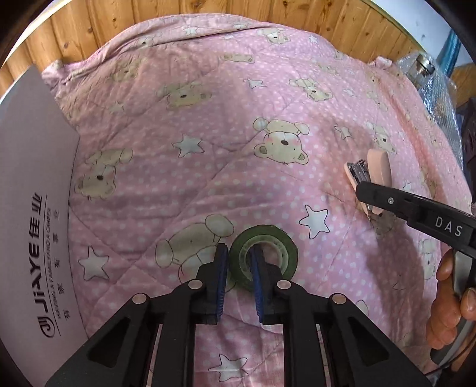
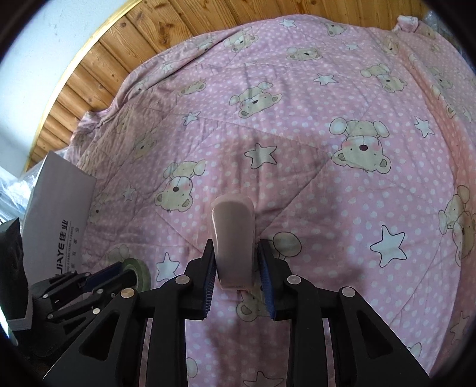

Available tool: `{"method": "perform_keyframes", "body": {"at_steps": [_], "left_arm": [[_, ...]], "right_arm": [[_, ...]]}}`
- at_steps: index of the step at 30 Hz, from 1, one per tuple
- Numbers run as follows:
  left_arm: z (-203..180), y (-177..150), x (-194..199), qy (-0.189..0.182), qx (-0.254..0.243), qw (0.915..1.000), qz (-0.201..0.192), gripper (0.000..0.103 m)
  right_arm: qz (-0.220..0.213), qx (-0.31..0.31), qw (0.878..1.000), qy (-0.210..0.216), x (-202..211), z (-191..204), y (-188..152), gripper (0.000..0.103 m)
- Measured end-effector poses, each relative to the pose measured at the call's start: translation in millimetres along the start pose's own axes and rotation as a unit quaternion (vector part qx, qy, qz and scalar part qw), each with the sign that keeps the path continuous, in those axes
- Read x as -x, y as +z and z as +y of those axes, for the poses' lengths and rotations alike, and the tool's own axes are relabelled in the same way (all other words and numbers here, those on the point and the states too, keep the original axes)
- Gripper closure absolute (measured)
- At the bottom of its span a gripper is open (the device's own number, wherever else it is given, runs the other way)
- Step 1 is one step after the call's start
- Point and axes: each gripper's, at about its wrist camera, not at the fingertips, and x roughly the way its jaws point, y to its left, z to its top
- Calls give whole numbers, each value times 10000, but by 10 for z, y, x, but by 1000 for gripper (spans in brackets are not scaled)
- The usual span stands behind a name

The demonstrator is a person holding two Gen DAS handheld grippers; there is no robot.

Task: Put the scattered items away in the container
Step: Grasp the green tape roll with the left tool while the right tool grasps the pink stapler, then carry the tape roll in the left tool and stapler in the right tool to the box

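Observation:
A green tape roll [image 1: 267,238] lies on the pink bear quilt [image 1: 208,148]. My left gripper [image 1: 239,256] is shut on its near wall, one finger inside the hole and one outside. In the right wrist view the same roll [image 2: 139,272] sits at the tip of the left gripper [image 2: 119,272]. A pink stapler [image 2: 233,232] rests on the quilt between the fingers of my right gripper [image 2: 237,268], which press on its two sides. The left wrist view shows the stapler [image 1: 379,169] under a black right fingertip [image 1: 372,190]. A grey box [image 1: 29,208] with JIAYE lettering stands at the left.
Wooden panelling [image 1: 89,26] runs behind the bed. Silver bubble wrap [image 1: 440,98] lies past the quilt's right edge. A hand [image 1: 452,312] holds the right gripper's handle. The grey box [image 2: 59,208] stands just beyond the left gripper. Open quilt [image 2: 327,89] stretches ahead.

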Motion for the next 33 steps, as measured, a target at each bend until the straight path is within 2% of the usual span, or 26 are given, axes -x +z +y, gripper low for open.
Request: {"method": "perform_keyframes", "body": {"at_steps": [4,14,24,33], "left_arm": [[-71,-19,6,160,-256,9995,-111,85],[-94,-121,192,107,-109,9997,-171,87],[-138,-180,602,-9,-45,9987,-515,87],[-120,-367,1041,-118,5,9964,-838,87]], "right_arm": [[6,42,10000,-7,-13,13,15,76],[-12,75,9999,68,248,102,-132,77],[-44,148,9998,123,543,310,-399,77],[-133,338,9992,147,833,540,-641,77]]}}
